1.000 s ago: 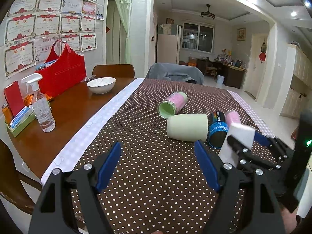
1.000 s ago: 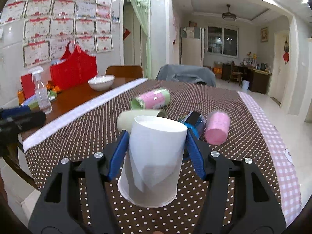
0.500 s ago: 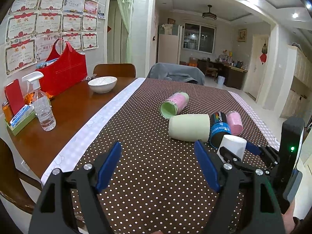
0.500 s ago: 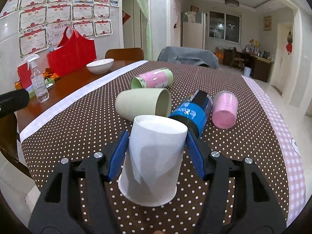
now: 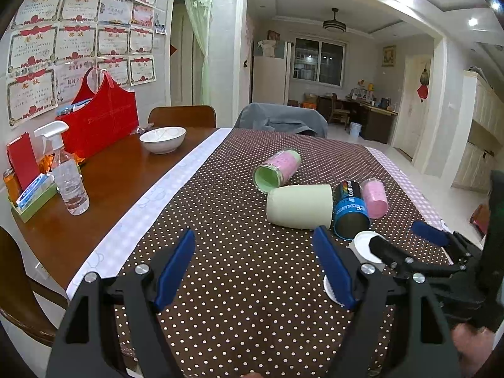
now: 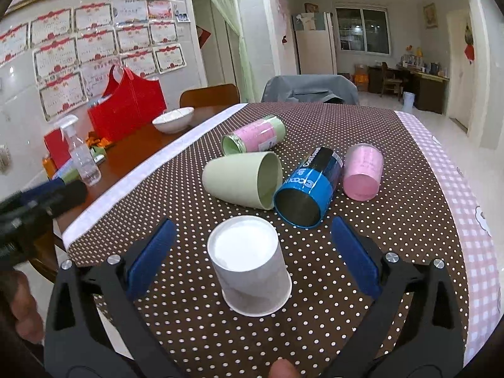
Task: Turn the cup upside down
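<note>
Dotted brown cloth covers our desk (image 6: 409, 220). We see the white cup (image 6: 249, 264) standing mouth down near its front edge, so the flip looks done. Our right tool (image 6: 252, 252) gapes around it untouching; our left tool (image 5: 255, 267) waits open, empty.

a home dining room: dining table (image 5: 132, 189), fridge (image 5: 271, 78), wall certificates (image 5: 78, 34)

Left gripper (image 5: 255, 266) fingers spread apart, nothing between them. White cup (image 5: 362, 245) just beyond right finger, partly hidden by right gripper (image 5: 406, 245). Dotted worktop (image 5: 220, 220) below.
</note>
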Demonstrator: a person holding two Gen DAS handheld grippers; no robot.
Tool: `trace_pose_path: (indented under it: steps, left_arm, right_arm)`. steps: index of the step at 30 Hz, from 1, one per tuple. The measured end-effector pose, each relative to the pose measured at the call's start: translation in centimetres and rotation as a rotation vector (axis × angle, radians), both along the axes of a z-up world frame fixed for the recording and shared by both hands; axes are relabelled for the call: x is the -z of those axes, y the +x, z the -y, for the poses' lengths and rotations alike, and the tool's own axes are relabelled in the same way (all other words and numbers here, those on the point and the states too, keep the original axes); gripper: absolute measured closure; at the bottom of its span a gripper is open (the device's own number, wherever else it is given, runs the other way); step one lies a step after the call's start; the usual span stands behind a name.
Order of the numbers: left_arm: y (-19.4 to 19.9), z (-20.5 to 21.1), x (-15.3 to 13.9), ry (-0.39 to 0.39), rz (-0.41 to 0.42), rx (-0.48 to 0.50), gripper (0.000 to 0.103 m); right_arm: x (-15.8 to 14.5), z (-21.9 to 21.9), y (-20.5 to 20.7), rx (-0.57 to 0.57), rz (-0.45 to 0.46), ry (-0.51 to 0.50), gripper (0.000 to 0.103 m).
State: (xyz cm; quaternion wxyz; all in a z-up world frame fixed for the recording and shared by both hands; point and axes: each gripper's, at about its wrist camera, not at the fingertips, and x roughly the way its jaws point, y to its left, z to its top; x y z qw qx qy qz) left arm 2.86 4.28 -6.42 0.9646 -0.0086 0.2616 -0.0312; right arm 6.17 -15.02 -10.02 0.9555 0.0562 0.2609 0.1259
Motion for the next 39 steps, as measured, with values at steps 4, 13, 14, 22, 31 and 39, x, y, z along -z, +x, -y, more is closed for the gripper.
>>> trace_pose_path:
  steps: [4, 13, 14, 22, 31, 39]
  left_arm:
    - [-0.2, 0.3, -0.2, 0.018, 0.009, -0.013, 0.027]
    - [-1.0, 0.8, -1.1, 0.038, 0.038, -0.012, 0.015]
    - [-1.1, 0.9, -1.2, 0.043, 0.043, -0.013, 0.015]
    - [-1.9, 1.8, -2.0, 0.084, 0.079, 0.013, 0.014]
    - [-3.1, 2.6, -3.2, 0.099, 0.109, 0.034, 0.014]
    - [-4.9, 2.7, -4.7, 0.086, 0.173, 0.022, 0.014]
  right_arm:
    - [-1.0, 0.2, -0.4, 0.000, -0.010, 0.023, 0.006]
    - [-3.2, 0.8, -1.6, 0.013, -0.011, 0.041, 0.006]
    - [-3.5, 0.9, -1.8, 0.015, -0.006, 0.042, 0.006]
    - [-5.4, 1.8, -3.2, 0.042, 0.034, 0.039, 0.006]
    - [-7.5, 2.8, -5.4, 0.093, 0.098, 0.019, 0.006]
    - [-9.0, 3.3, -8.2, 0.162, 0.176, -0.014, 0.006]
